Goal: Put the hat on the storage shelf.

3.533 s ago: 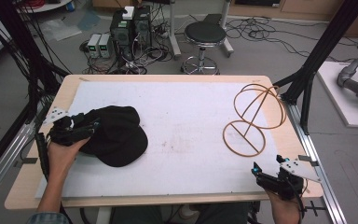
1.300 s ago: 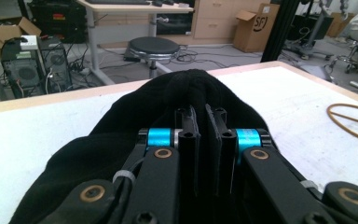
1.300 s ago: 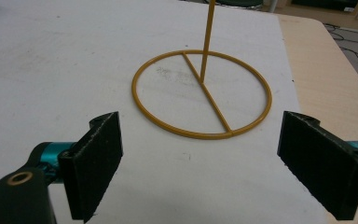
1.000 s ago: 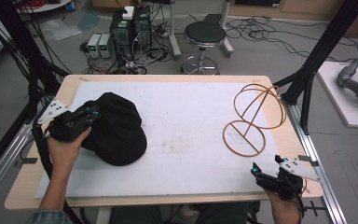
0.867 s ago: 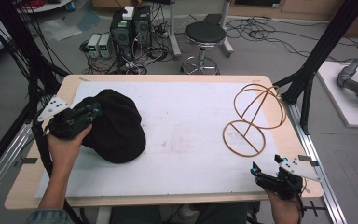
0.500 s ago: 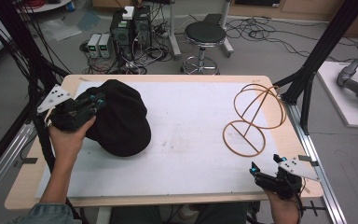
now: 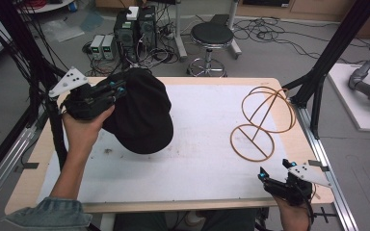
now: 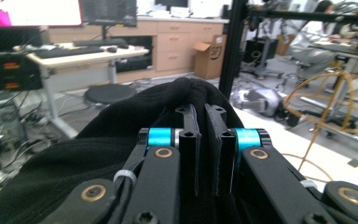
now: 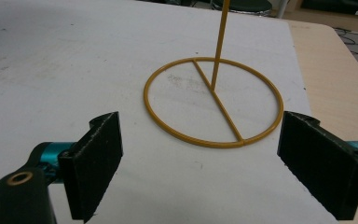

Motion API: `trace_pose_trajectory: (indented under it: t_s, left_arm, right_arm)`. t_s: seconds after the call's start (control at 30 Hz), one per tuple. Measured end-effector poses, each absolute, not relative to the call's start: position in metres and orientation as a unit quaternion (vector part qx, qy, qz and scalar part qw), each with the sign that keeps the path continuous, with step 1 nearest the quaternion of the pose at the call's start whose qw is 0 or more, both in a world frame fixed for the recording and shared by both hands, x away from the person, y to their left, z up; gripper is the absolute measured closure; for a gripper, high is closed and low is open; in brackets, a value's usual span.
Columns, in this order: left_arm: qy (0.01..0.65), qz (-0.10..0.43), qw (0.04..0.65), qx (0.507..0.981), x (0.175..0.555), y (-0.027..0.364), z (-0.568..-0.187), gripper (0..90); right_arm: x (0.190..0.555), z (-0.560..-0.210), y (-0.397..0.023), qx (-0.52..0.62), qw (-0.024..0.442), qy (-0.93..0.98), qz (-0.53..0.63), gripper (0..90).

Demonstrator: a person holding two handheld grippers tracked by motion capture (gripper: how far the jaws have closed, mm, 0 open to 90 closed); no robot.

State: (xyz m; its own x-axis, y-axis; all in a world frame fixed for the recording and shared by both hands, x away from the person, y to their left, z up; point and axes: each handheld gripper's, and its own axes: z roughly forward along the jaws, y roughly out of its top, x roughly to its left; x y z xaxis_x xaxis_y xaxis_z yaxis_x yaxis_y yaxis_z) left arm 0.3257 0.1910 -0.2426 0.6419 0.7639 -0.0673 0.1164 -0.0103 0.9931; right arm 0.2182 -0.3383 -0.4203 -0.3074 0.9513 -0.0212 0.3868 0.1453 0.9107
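Hat [image 7: 142, 115], upper left of frame, pinched in the left tool [image 7: 107, 91]; thin fabric could slip free. Right tool [image 7: 275, 173] gapes wide.

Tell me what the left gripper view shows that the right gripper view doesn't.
Left gripper view alone: the left claw shut on a black hat, with a stool and desks behind it. Right gripper view alone: the right claw wide open above the white table. Both share the yellow wire stand, farther off at the left view's right edge.
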Motion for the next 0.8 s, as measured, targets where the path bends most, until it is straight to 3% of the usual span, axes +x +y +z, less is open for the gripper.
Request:
trace_pose_trajectory:
  t_s: [0.8]
  left_arm:
    - [0.252,0.240,0.653,0.673,0.360,0.135,-0.164,84.2]
  right_arm:
    - [0.218,-0.421,-0.342,0.494,0.320,0.680,0.438,13.8]
